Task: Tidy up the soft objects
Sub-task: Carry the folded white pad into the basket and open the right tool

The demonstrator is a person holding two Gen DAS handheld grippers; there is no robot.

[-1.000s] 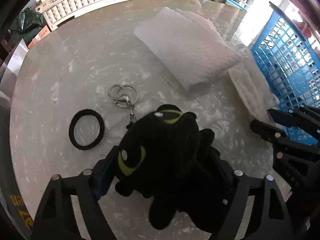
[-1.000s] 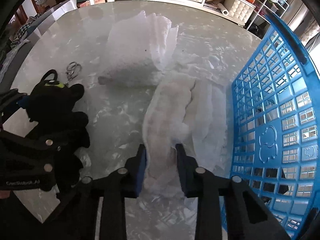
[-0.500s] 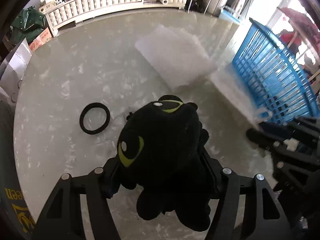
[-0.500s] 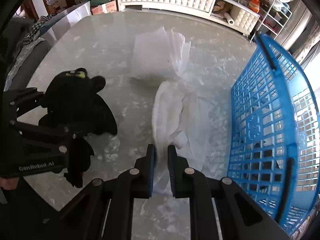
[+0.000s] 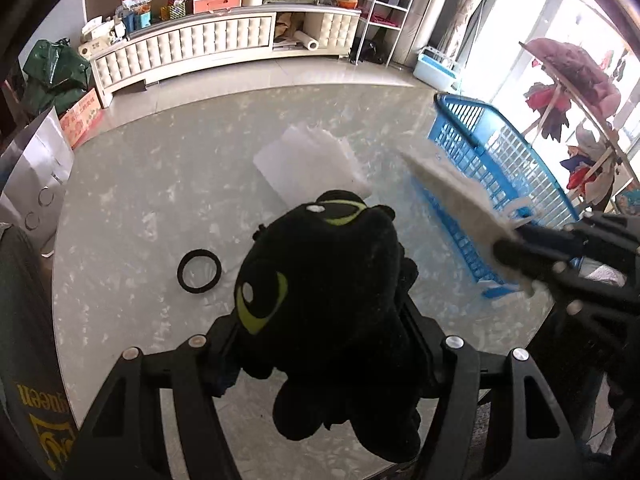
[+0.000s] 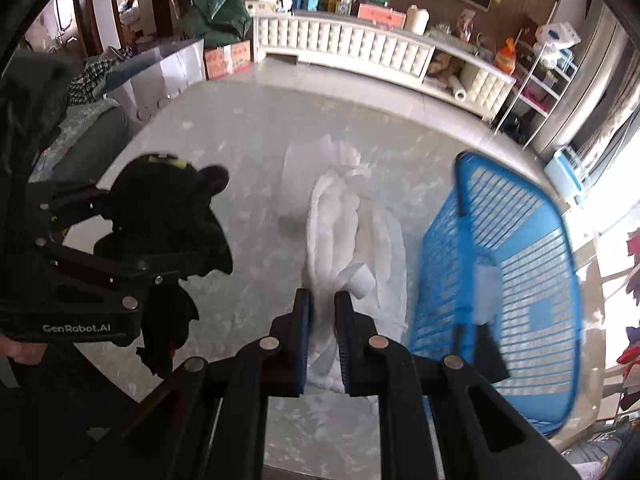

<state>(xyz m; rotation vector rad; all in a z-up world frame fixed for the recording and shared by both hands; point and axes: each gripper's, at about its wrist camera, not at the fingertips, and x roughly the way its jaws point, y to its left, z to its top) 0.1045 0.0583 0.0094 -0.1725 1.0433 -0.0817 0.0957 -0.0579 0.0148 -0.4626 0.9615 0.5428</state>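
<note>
My left gripper [image 5: 320, 344] is shut on a black plush toy [image 5: 332, 296] with green eyes and holds it high above the marble table [image 5: 140, 208]. The plush also shows in the right wrist view [image 6: 168, 208]. My right gripper [image 6: 322, 304] is shut on a white cloth [image 6: 340, 236], lifted off the table; the cloth also shows in the left wrist view [image 5: 456, 188]. A blue plastic basket [image 6: 516, 276] stands at the right, also seen in the left wrist view [image 5: 500, 164]. A folded white towel [image 5: 308, 160] lies on the table.
A black hair tie [image 5: 199, 271] lies on the table left of the plush. A white tufted cabinet [image 5: 192, 48] runs along the back wall. A clothes rack [image 5: 572, 80] stands at the far right beyond the basket.
Both grippers have risen well above the table. The plush and its key ring came up with the left one. The white cloth was lifted off the table by the right one.
</note>
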